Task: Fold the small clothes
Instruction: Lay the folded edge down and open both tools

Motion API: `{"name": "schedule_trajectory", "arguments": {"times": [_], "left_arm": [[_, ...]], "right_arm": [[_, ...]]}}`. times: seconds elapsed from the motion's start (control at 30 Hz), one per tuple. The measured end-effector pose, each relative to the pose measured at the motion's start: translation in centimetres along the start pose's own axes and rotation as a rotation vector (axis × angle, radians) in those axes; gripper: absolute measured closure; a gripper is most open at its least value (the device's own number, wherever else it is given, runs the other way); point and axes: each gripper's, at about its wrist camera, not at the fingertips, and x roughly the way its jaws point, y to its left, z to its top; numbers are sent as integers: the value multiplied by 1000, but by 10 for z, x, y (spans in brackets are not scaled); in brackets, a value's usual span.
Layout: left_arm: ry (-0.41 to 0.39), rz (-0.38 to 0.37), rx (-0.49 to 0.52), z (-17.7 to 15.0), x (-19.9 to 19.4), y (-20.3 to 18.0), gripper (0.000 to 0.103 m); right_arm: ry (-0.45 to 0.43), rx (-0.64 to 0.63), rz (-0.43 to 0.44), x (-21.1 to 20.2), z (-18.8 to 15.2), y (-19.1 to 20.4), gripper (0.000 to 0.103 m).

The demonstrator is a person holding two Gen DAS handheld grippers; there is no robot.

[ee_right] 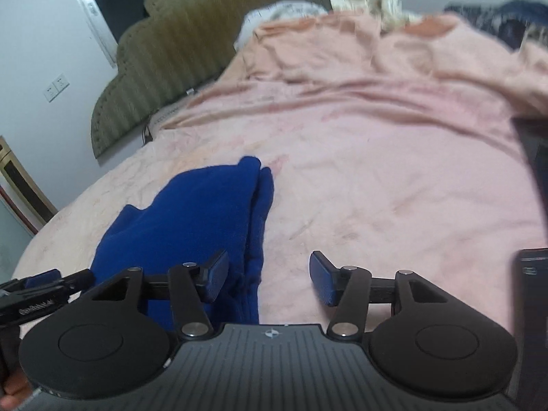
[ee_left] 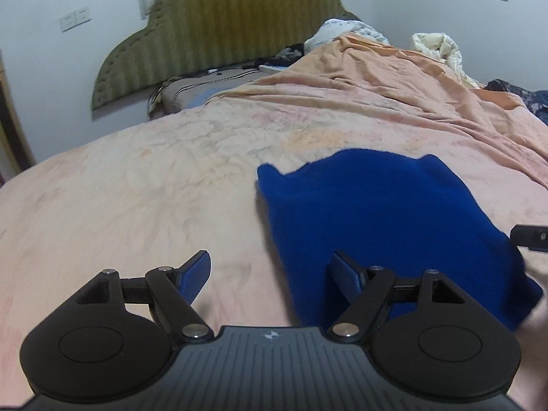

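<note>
A small blue knit garment (ee_left: pixel 383 215) lies folded on the pink bedspread (ee_left: pixel 137 198). My left gripper (ee_left: pixel 270 274) is open and empty; its right finger hangs over the garment's near left edge and its left finger over bare bedspread. In the right wrist view the same garment (ee_right: pixel 191 219) lies to the left, with a doubled fold along its right edge. My right gripper (ee_right: pixel 269 275) is open and empty at that near right edge. The left gripper's tip (ee_right: pixel 44 281) shows at the far left of that view.
A green padded headboard (ee_left: pixel 212 30) stands against the wall at the back. A rumpled orange-pink blanket (ee_left: pixel 394 78) and white bedding (ee_left: pixel 438 48) are heaped at the far right of the bed. Dark objects (ee_right: pixel 534 274) sit at the right edge.
</note>
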Motion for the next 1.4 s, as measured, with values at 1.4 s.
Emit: {"name": "schedule_trajectory", "arguments": {"times": [1.4], "left_arm": [[138, -7, -52, -40, -7, -11, 26]], "right_arm": [[165, 80, 195, -11, -46, -3, 81]]}}
